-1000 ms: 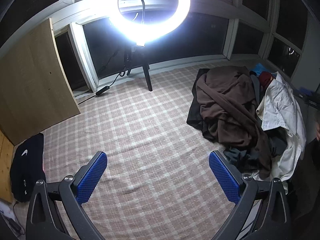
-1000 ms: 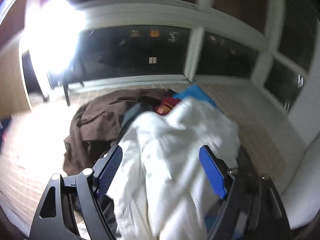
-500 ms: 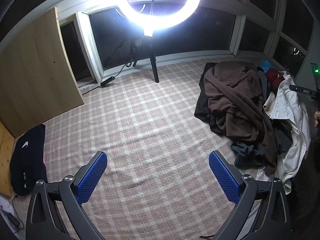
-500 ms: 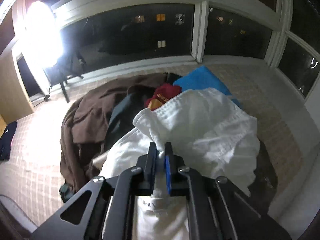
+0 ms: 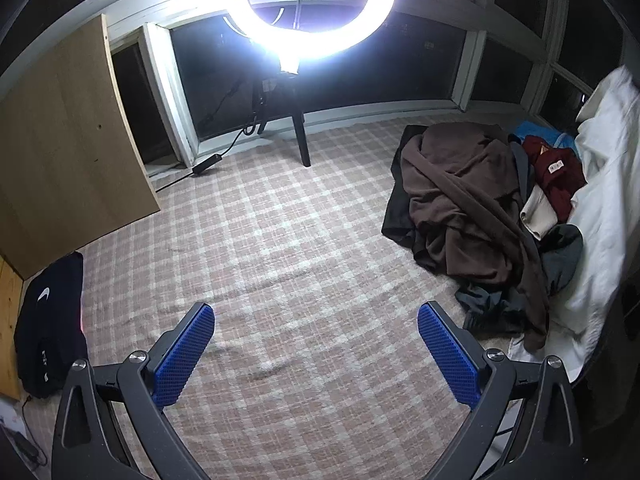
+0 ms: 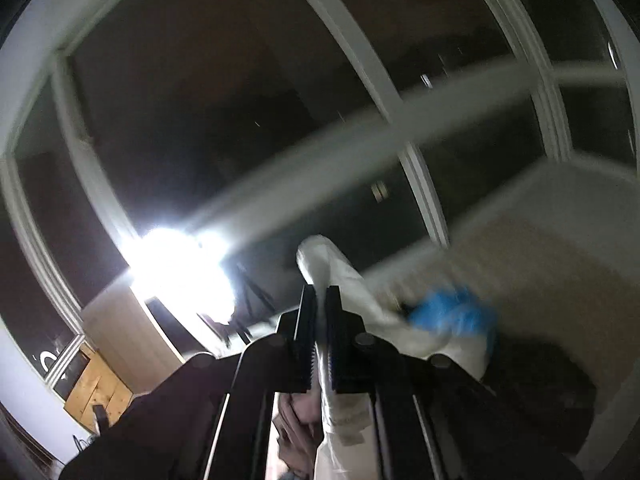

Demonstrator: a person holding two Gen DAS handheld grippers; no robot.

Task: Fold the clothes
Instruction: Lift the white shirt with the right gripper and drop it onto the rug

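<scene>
1. The pink-and-cream checked woven mat (image 5: pixel 256 248) fills most of the left wrist view, with a broad bare stretch in front of the left gripper.
2. A heap of unfolded clothes sits at the mat's right side, topped by a crumpled brown fleece garment (image 5: pixel 464 200), with a dark red top (image 5: pixel 556 172) and a bit of blue fabric (image 5: pixel 540 136) behind it.
3. The white cotton garment (image 5: pixel 600 200), the piece in hand, hangs in a long drape at the far right of the heap, its upper end raised towards the window frame and its lower end trailing on the mat.
4. The right gripper (image 6: pixel 320 308) is clamped tight on a fold of that white garment, which pokes out past the pads and runs back beneath the jaws; blur hides the rest of the cloth.
5. The left gripper (image 5: pixel 316 354) has its blue-padded fingers (image 5: pixel 184 356) spread wide and holds nothing, aimed down at the bare mat.
6. Judged from this, the garment's long axis runs top to bottom off the right gripper, and its free end lies to the right of the left gripper, which would need to reach across to take it.
</scene>
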